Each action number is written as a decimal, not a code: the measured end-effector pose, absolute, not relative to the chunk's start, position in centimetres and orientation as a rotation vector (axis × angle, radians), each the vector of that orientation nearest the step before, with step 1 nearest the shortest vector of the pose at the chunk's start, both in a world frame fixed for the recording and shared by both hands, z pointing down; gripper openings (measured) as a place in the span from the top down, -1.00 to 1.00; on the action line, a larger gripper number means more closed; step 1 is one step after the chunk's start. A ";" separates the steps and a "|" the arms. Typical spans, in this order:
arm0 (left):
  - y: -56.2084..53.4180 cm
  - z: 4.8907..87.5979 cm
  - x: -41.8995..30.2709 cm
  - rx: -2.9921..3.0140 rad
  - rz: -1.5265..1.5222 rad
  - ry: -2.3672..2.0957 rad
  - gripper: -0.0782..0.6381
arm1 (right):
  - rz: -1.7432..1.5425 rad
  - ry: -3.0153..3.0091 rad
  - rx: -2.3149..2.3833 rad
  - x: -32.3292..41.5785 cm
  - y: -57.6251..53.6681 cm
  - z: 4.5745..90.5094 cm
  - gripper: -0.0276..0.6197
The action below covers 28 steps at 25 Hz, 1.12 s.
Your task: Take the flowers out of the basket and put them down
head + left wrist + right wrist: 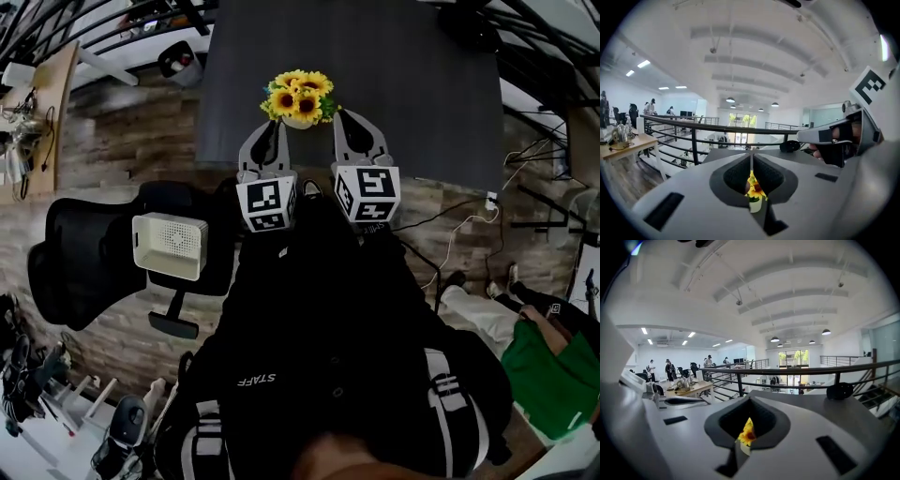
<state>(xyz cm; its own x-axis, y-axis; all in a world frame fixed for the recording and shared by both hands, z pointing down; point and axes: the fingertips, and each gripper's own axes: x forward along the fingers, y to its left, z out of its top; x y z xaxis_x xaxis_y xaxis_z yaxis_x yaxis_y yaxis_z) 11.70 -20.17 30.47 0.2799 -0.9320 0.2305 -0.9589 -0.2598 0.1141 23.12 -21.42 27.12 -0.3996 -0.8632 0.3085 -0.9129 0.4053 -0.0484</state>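
Nearest item: a white perforated box [170, 246] sits on a black office chair [84, 248] at my left, well apart from the work. I judge it may be the basket, but I cannot confirm that.

Left fingers [733, 157]: closed tip to tip, holding nothing. Right fingers [785, 407]: also closed as far as their own view shows, and empty. In the head view both pairs point at the near edge of the table [394, 75], side by side.

Task item: the sunflowers [300, 94] stand upright in a small white pot [298, 121] on the table. They are just beyond my fingertips and between the two pairs, touching neither. Each gripper view shows the blooms only through the hollow behind the closed tips.

Assessment: the flowers appear to be out of any basket and set down, so the step in hand is clearing away. To do it well, I should draw both pairs back along their own line. The tips must stay clear of the petals and pot rim so nothing tips.

Beyond the table: railings and an open office.
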 end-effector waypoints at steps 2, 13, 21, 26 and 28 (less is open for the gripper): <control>-20.4 28.2 11.0 2.333 0.154 -1.756 0.77 | 0.282 -2.440 1.574 22.5 -21.1 25.4 0.87; -20.4 19.2 11.5 2.402 0.017 -1.705 0.78 | 0.155 -2.531 1.613 21.0 -20.4 17.8 0.87; -20.6 16.4 11.4 2.446 0.005 -1.709 0.78 | 0.081 -2.582 1.636 20.1 -20.0 15.1 0.87; -21.2 16.3 11.5 2.458 0.017 -1.720 0.78 | 0.075 -2.596 1.656 20.4 -20.5 14.5 0.87; -21.4 16.5 11.7 2.464 0.025 -1.713 0.78 | 0.063 -2.596 1.662 20.4 -20.7 14.3 0.87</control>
<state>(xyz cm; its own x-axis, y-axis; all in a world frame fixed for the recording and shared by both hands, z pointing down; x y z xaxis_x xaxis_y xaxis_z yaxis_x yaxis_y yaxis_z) 11.69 -21.36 16.50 0.3511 -0.9316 0.0937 -0.9340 -0.3414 0.1057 20.40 -20.73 14.27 -0.4176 -0.9059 0.0709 -0.9082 0.4184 -0.0033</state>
